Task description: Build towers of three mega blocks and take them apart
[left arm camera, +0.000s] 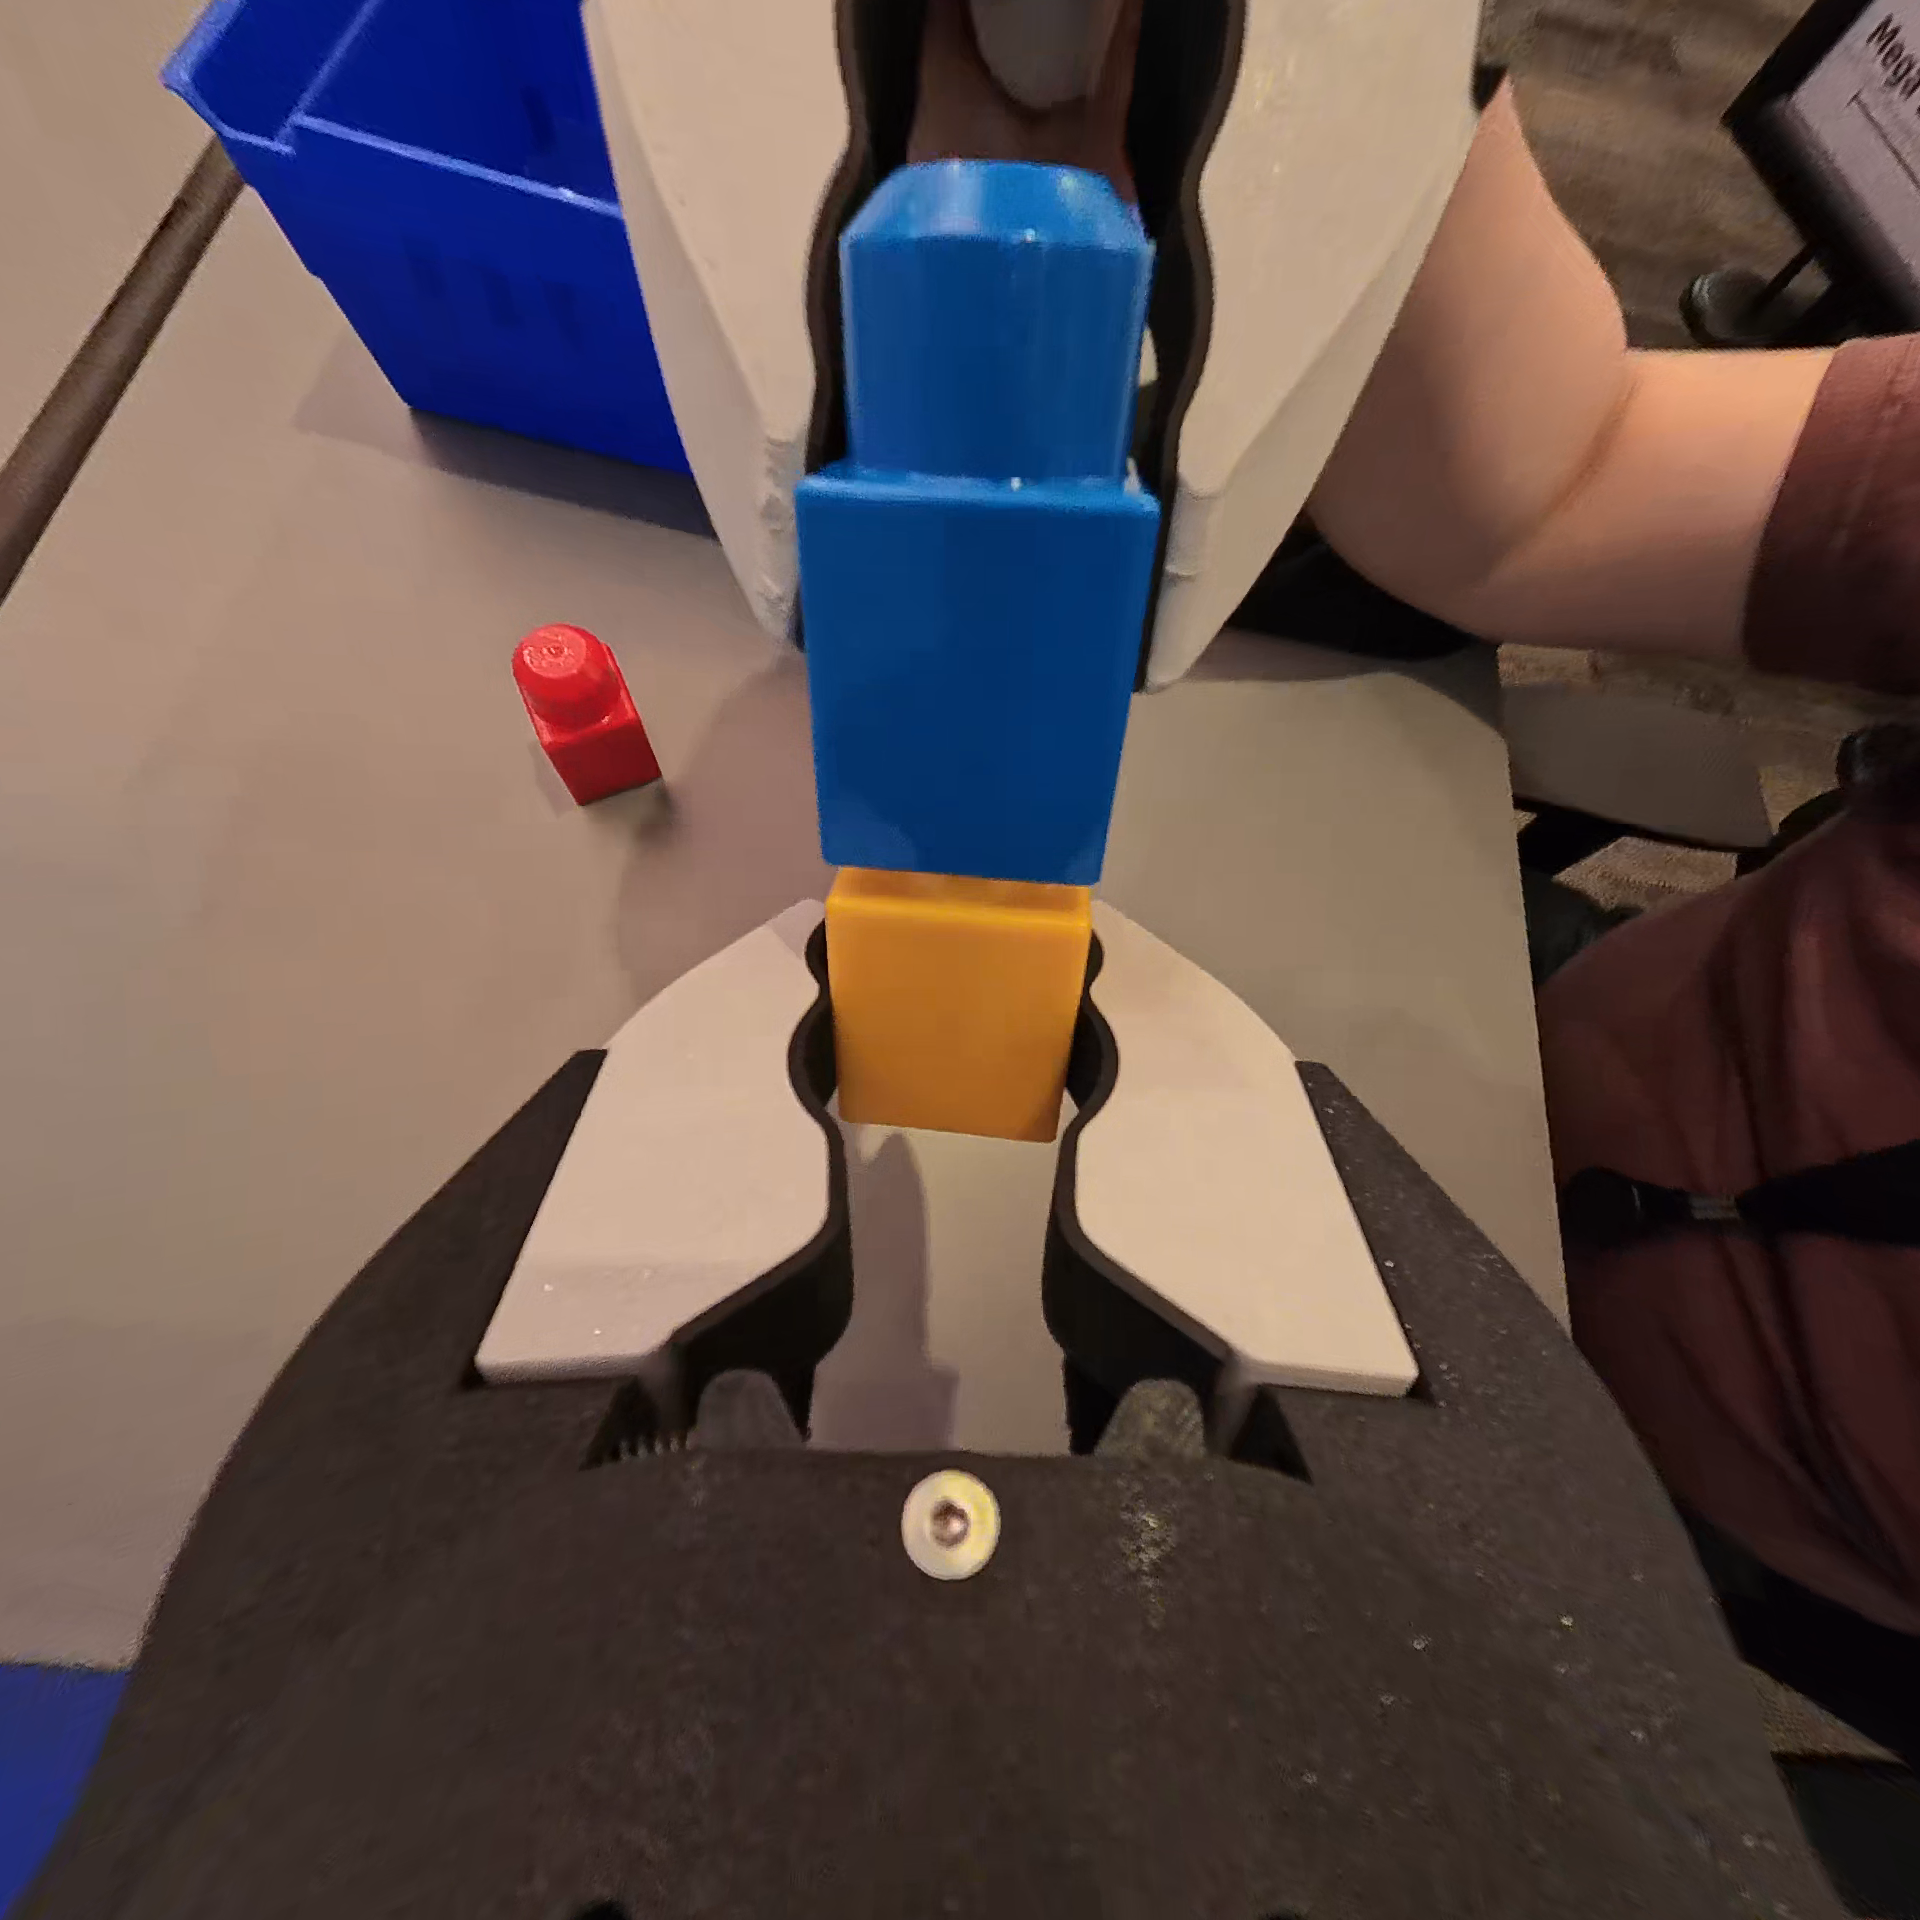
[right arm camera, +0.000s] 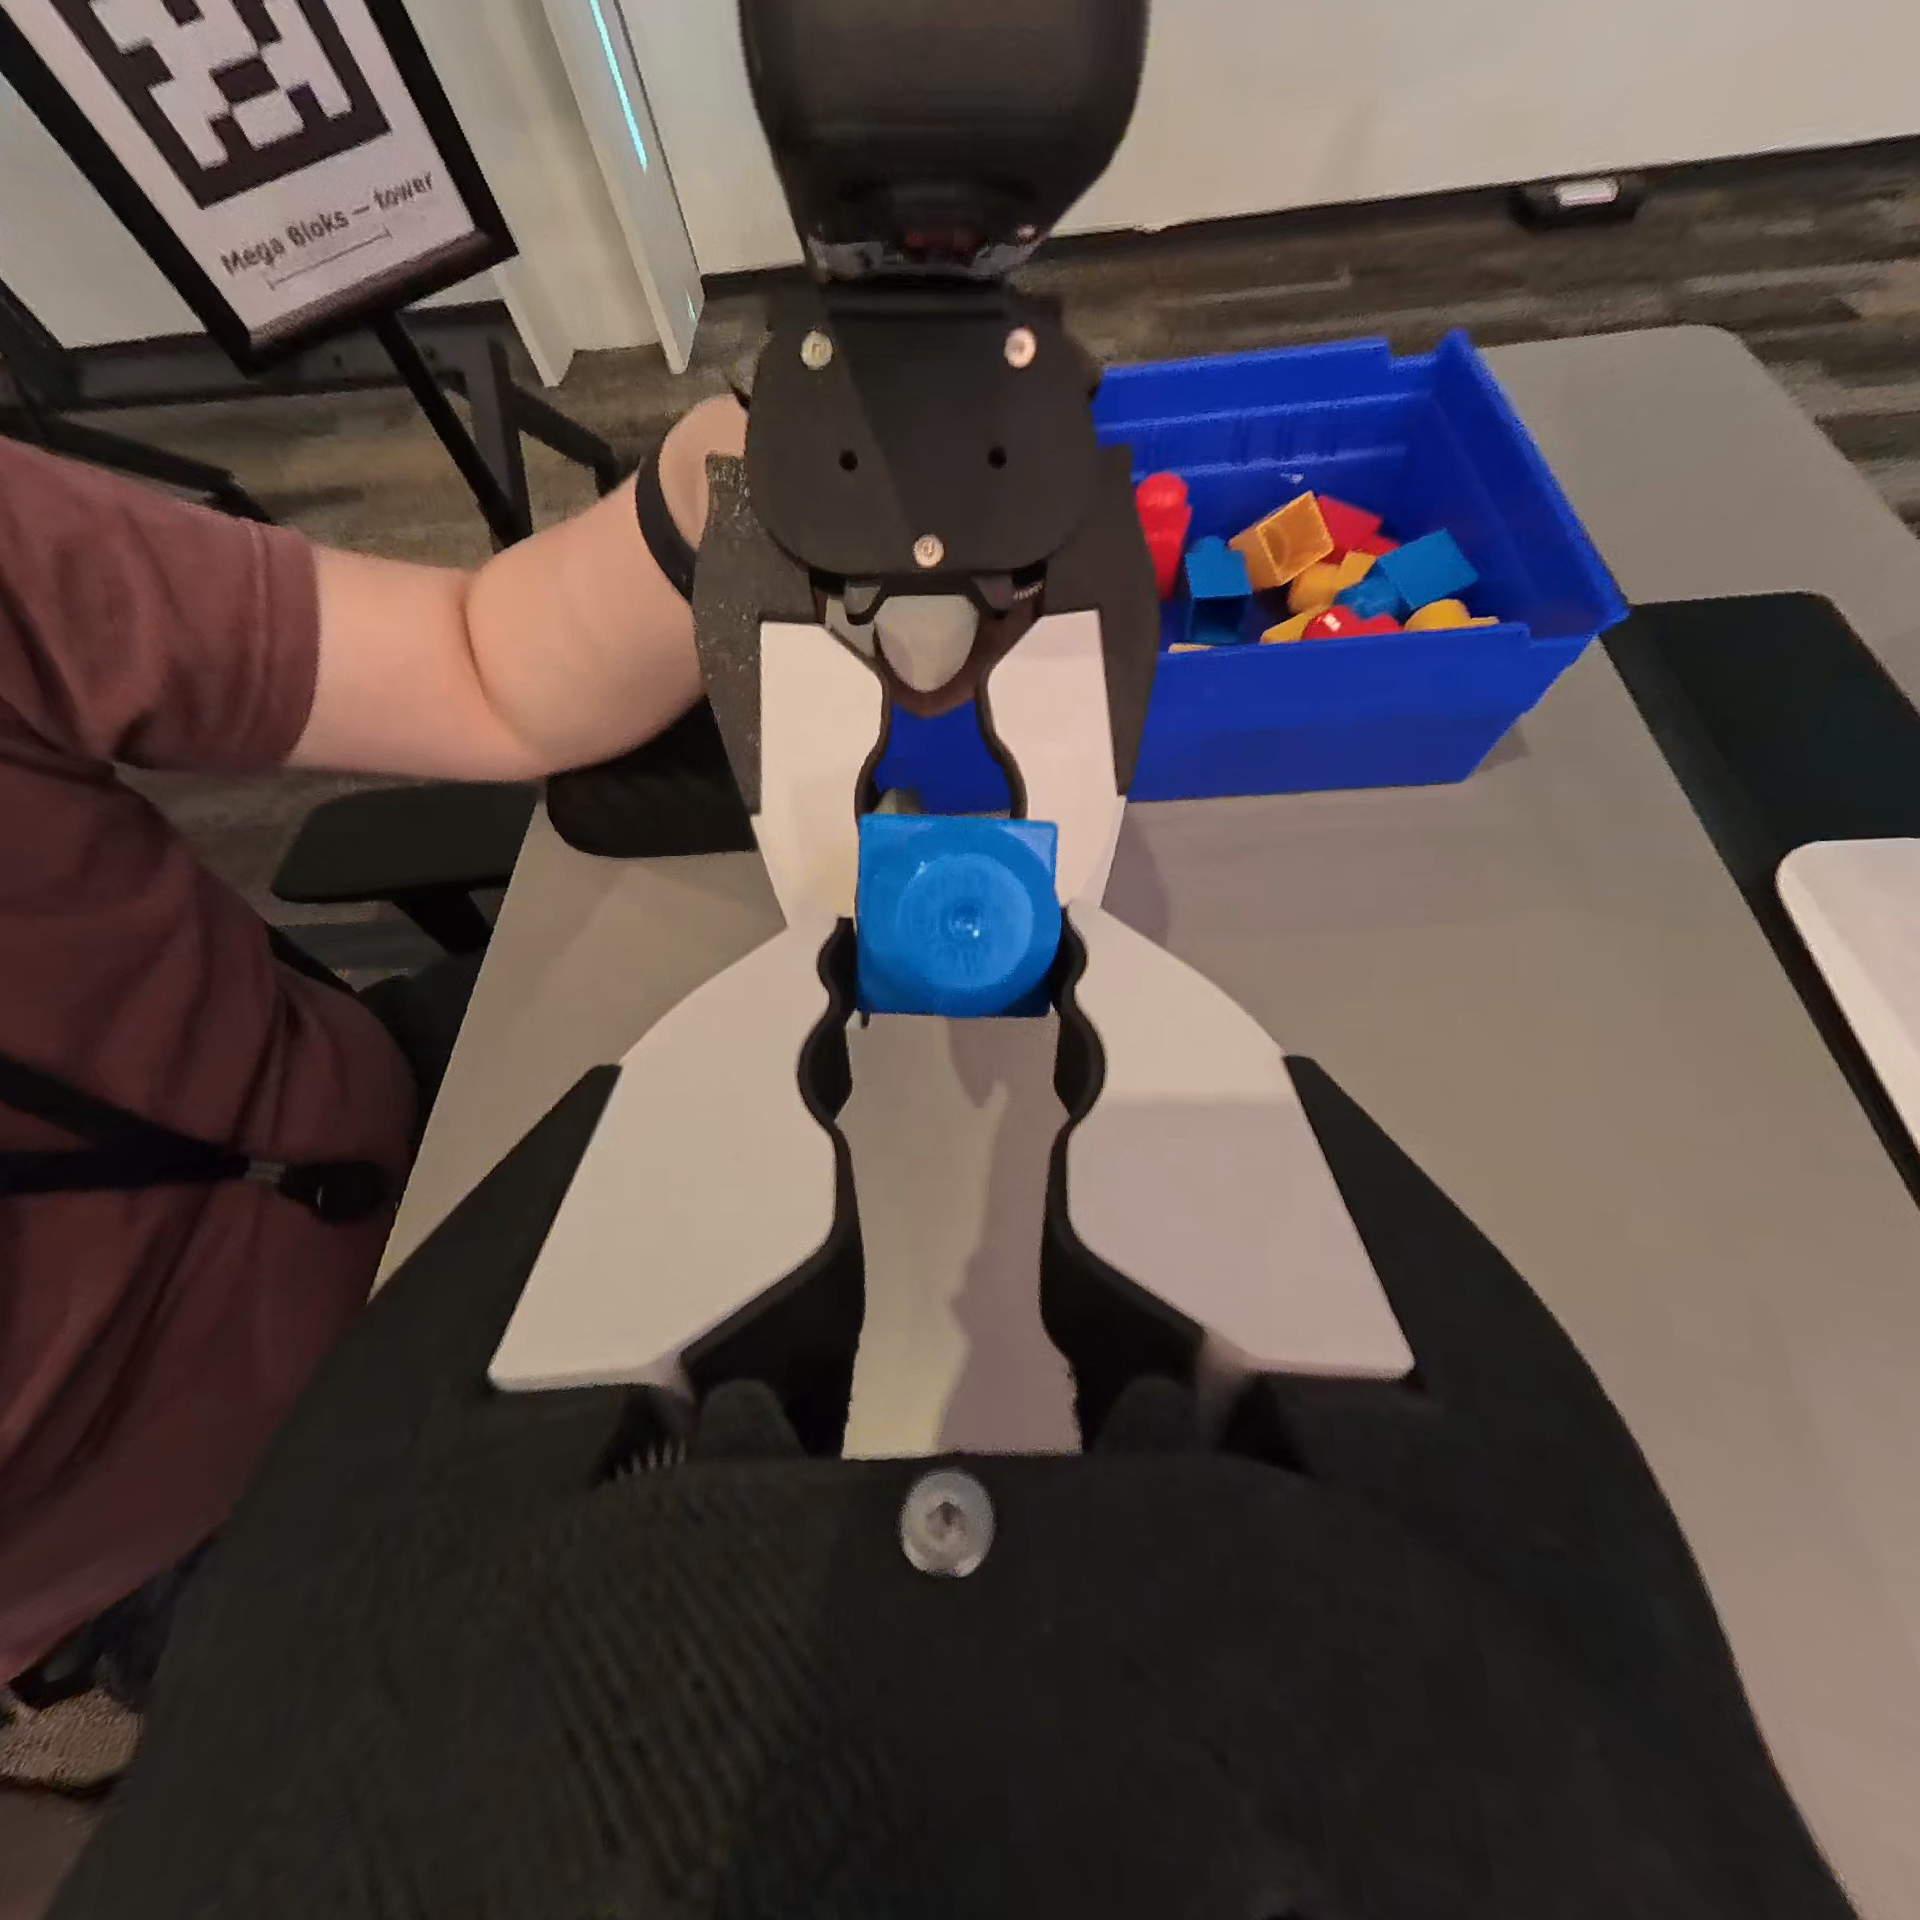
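**Two grippers pinch a joined blue and yellow block pair above the table**

The left gripper [left arm camera: 958, 997] pinches a yellow block [left arm camera: 951, 1023], its dark pads pressed against both sides of the block. A blue block [left arm camera: 971, 665] sits joined to the far end of the yellow one, stud pointing away from the left wrist camera. The right gripper [right arm camera: 956, 956] comes in from the opposite side and clamps the blue block [right arm camera: 956, 920], its pads tight against two opposite faces, with the round stud facing the right wrist camera. In the left wrist view the right gripper's white fingers [left arm camera: 707, 312] flank the blue block's stud end. The pair of blocks is held in the air over the grey table [left arm camera: 260, 935].

A single red block [left arm camera: 582, 717] stands upright on the table, well apart from the grippers. A blue bin [right arm camera: 1382, 717] sits farther back on the table, holding a loose heap of red, yellow and blue blocks [right arm camera: 1320, 571]. A person's forearm [right arm camera: 499, 665] in a maroon sleeve reaches to the left gripper.
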